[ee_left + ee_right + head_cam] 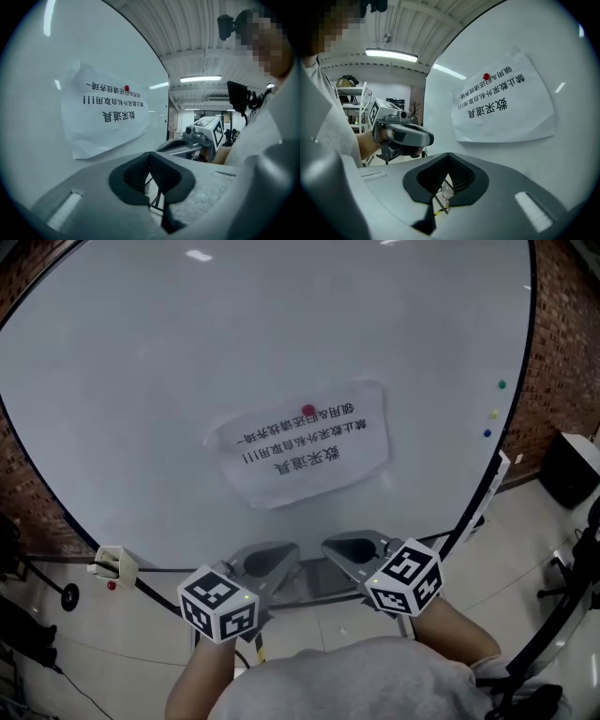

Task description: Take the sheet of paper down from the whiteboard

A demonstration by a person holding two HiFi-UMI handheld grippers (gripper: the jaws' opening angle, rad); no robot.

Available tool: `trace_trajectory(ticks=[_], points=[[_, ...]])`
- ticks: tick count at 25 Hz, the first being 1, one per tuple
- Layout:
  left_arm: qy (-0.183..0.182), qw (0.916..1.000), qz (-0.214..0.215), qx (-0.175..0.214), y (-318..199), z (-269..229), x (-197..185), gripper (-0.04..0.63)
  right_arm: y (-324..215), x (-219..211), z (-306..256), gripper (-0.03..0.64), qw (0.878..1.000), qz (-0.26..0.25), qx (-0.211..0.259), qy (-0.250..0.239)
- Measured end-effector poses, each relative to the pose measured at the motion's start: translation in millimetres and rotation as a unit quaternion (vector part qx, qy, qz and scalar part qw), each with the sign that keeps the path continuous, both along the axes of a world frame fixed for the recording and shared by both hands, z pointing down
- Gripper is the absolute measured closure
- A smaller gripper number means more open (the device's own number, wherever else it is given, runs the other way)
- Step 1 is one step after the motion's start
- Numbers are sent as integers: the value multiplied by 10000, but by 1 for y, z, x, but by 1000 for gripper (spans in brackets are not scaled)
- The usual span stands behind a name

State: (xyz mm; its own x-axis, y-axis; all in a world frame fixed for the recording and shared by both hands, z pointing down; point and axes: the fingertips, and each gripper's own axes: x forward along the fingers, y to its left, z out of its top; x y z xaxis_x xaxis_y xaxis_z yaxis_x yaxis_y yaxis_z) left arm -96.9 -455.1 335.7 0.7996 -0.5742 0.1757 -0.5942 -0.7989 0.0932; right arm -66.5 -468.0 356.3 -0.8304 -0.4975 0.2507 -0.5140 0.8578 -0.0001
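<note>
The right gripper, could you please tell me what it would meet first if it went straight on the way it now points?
Most likely the bare whiteboard, just below the sheet of paper, not the sheet itself, though depth is unclear.

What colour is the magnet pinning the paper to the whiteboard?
Red magnet; it shows best in the right gripper view.

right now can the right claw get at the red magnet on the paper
Probably yes: nothing stands between the shut right claw and the magnet; it must open first.
</note>
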Motion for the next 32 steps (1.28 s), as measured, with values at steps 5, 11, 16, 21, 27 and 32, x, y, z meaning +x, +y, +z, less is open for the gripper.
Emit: trace_trajectory(ticks=[5,11,16,21,27,32], points=[[96,9997,128,181,-18,-14,-28,595,-11,-16,-1,615,9997,228,65,69],[-92,9977,239,626,-32,-32,-50,595,-27,-20,-21,615,9969,606,504,71],[-12,9925,-143,1211,-57,-77,-82,562,-40,-20,-35,615,9943,819,685,16],[58,9824,-674,1743,-81,-122,-115,508,-49,-21,-40,616,9924,924,817,8],[155,9788,-834,1865,-97,-134,-124,505,-70,-5,-86,615,9726,1547,1720,233],[41,9803,-570,1890,-102,-134,-113,505,-85,0,-125,584,9518,1870,2370,548]])
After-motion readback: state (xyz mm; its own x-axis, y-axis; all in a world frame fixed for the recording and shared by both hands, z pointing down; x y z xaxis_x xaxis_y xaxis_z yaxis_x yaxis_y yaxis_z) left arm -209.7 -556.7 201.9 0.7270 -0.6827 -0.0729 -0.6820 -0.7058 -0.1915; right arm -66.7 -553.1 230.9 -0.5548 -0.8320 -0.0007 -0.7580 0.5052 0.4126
